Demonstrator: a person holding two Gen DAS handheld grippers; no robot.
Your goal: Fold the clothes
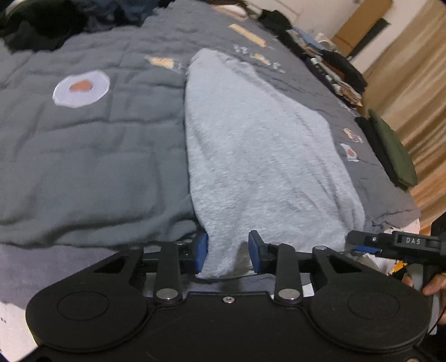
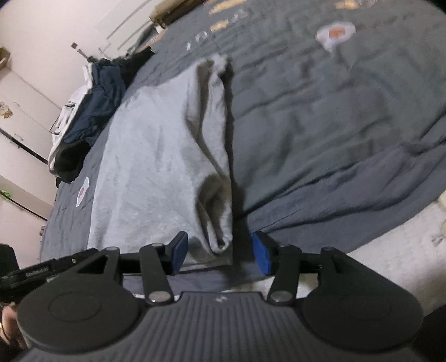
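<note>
A pale grey fleece garment (image 1: 259,144) lies lengthwise on the grey quilt (image 1: 97,156), folded into a long strip. Its near corner hangs over the bed edge between the blue pads (image 1: 201,252) of my left gripper (image 1: 228,252). The jaws stand narrowed around it, with a small gap at the right pad. In the right wrist view the same garment (image 2: 150,156) shows a folded-over flap along its right edge. Its other near corner dips between the wide-apart pads (image 2: 262,256) of my right gripper (image 2: 220,254), which is open. The right gripper's body (image 1: 395,245) appears beside the left one.
Folded dark and olive clothes (image 1: 390,150) sit at the quilt's right edge, with more stacked items (image 1: 334,72) behind. A heap of dark clothes (image 1: 41,25) lies far left, also seen as a navy and white pile (image 2: 83,117). A hand (image 1: 426,284) holds the right gripper.
</note>
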